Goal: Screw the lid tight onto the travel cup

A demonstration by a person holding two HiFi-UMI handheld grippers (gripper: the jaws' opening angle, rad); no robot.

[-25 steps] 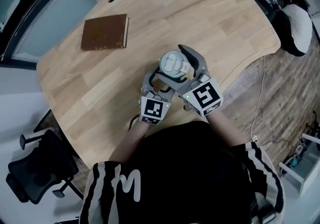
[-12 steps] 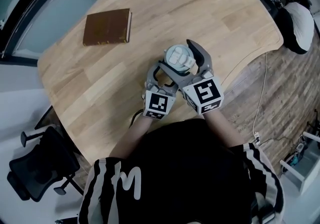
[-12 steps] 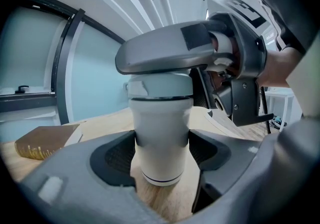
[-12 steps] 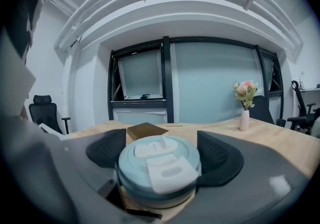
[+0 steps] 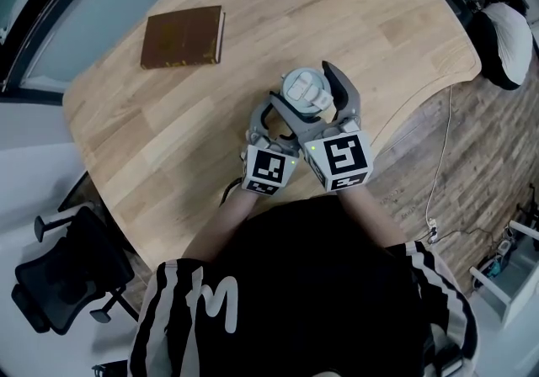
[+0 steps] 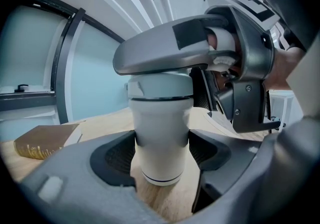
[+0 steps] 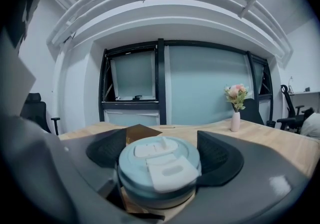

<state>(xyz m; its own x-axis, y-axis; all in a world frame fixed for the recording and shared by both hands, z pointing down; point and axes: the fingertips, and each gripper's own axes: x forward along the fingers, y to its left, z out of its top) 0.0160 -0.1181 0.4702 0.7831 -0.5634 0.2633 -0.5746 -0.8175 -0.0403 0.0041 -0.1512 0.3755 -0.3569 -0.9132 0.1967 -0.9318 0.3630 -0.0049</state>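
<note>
Vs a sec ago, the R gripper (image 7: 160, 154) has swung a part-turn about the lid (image 7: 159, 168): its marker cube (image 5: 337, 162) sits squarer in the head view, while the L gripper (image 6: 161, 162) hasn't budged. Reads as one tightening stroke mid-way; prob more turns or a re-grip needed, can't tell if threads are seated. L jaws clamped on the travel cup (image 6: 160, 118), pads pressing both sides of its body. R jaws closed round the lid rim. Cup stands upright on the table (image 5: 168, 131), near the front edge, between both grippers. Cup: smooth white, slightly tapered, thin dark band near the base. Lid: round, pale blue-green, w/ white flip tab on top. Pads: black, curved, ribbed. Table is light wood w/ visible grain; brown hardback book (image 5: 183, 36) lies well apart.
</note>
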